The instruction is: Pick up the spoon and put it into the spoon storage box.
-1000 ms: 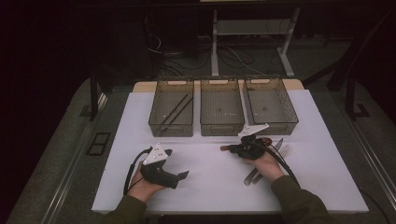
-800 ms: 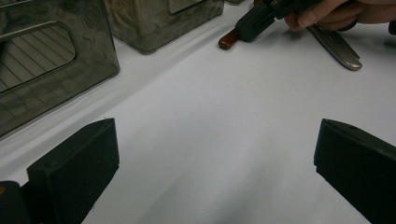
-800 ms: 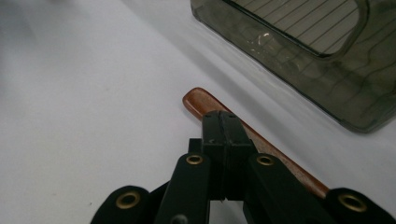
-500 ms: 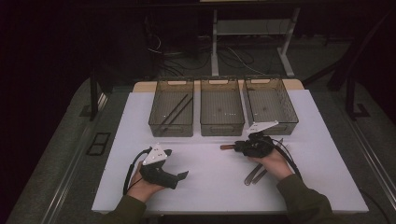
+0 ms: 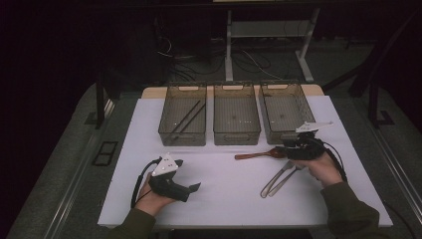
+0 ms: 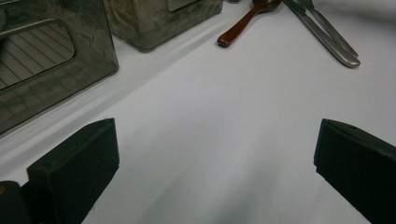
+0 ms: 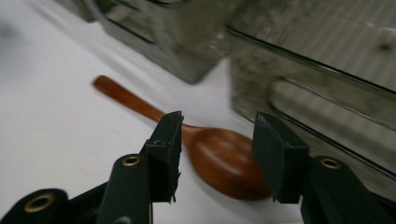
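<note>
Three clear bins sit in a row at the upper middle of the high view, on a white worktop [image 5: 224, 199]. The left bin [image 5: 182, 115] holds dark chopsticks [image 5: 186, 118]; the middle bin [image 5: 236, 114] and the right bin [image 5: 286, 110] look empty.

A wooden spoon [image 5: 259, 155] lies flat on the worktop just below the middle and right bins. Right of centre, the right tongs [image 7: 217, 156] have slid rightward from a second ago, and their jaws have just been opening. They now stand about half open with the spoon's bowl lying between them; the pads do not press on it. This looks like a release, with the spoon left outside the bins, or a fresh grip being lined up.

A metal fork and knife [image 5: 278, 179] lie below the spoon, touching the right hand [image 5: 323, 169].

At lower left, the left tongs [image 6: 210, 168] rest wide open over bare worktop, holding nothing, unmoved.

No brand, label or writing can be read anywhere.
</note>
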Tool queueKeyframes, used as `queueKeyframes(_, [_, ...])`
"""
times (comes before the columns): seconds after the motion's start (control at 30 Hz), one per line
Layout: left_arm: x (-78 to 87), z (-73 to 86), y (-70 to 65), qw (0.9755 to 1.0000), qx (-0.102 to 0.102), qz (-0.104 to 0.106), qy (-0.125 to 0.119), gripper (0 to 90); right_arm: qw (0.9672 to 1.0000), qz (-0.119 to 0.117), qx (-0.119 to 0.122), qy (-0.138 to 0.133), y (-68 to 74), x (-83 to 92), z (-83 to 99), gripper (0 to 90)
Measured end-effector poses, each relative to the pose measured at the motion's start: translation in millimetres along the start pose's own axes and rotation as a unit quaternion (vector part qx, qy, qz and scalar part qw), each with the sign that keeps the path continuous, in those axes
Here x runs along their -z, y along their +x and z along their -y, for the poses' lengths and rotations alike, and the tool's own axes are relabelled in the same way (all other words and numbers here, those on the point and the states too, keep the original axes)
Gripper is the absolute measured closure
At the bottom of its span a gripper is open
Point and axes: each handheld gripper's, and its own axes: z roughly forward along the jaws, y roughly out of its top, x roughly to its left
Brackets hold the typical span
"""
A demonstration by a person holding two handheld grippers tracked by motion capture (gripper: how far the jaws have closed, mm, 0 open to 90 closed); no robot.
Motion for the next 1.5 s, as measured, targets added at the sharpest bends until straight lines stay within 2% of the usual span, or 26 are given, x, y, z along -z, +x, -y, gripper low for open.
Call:
queueKeyframes(0.13, [1.4, 0.8, 0.6, 1.0, 0.001, -0.002, 0.0, 0.0, 0.9998, 0.02, -0.005, 0.009, -8.2, -2.9, 3.5, 48.8])
queueKeyframes(0.53, [1.9, 1.3, 1.8, 1.0, 0.002, 0.0, 0.001, 0.0, 0.9989, 0.029, 0.009, 0.035, -11.5, -17.4, 8.9, 47.5])
queueKeyframes(0.8, [1.6, 1.3, 1.5, 1.0, 0.001, 0.0, 0.003, 0.0, 0.9984, 0.019, 0.018, 0.049, -9.4, -20.1, 11.1, 47.8])
queueKeyframes(0.9, [1.2, 1.4, 1.2, 1.0, 0.001, 0.001, 0.003, 0.0, 0.9979, 0.018, 0.028, 0.056, -8.3, -21.3, 11.9, 48.7])
queueKeyframes(1.2, [1.0, 1.5, 1.0, 1.0, -0.003, 0.001, 0.006, 0.0, 0.9969, 0.005, 0.052, 0.06, -7.6, -18.4, 13.8, 56.0])
queueKeyframes(1.5, [1.1, 1.4, 0.8, 1.0, -0.003, 0.001, 0.007, 0.0, 0.9952, -0.02, 0.072, 0.063, -13.6, -11.2, 17.5, 64.9])
